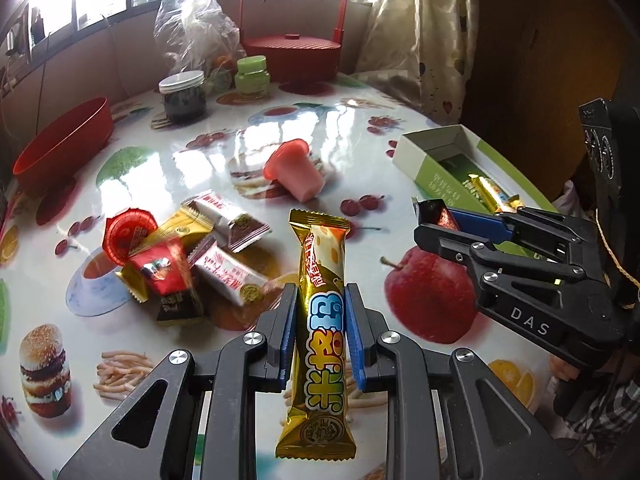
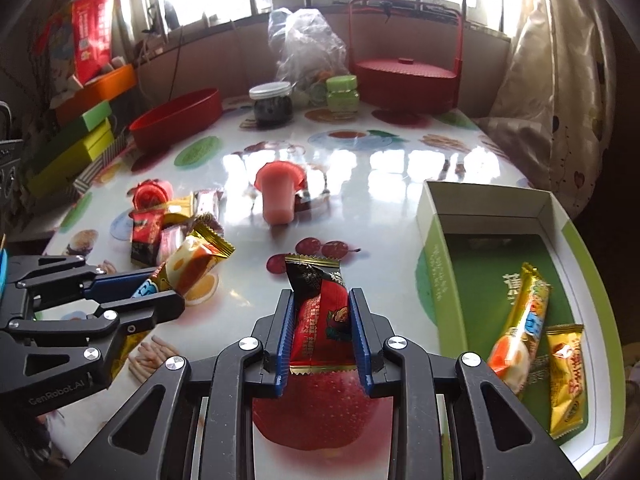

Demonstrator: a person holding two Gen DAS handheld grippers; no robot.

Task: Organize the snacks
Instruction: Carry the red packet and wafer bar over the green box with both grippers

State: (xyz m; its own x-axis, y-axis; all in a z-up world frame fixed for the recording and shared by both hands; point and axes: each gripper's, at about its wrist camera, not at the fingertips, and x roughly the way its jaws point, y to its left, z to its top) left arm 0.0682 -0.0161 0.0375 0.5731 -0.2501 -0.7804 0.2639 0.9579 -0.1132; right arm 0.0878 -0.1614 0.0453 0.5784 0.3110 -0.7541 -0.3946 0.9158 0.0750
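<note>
A long gold snack bar point(image 1: 323, 312) is clamped upright between the blue pads of the left gripper point(image 1: 322, 320), raised above the printed tablecloth point(image 1: 400, 128). A red-and-black snack packet point(image 2: 320, 314) is pinched in the narrowly set jaws of the right gripper point(image 2: 322, 326), over the printed apple. Just right of it, two gold packets are seen lying in the open green box point(image 2: 436, 264). Farther left, a heap of loose wrapped snacks point(image 1: 192, 256) is spread on the cloth, with a pink jelly cup point(image 1: 296, 170) tipped over beyond. At the back, a red bowl point(image 1: 64, 144), a dark jar point(image 1: 183, 96), a green jar point(image 1: 252, 74) and a red handled basket point(image 1: 294, 50) are set.
</note>
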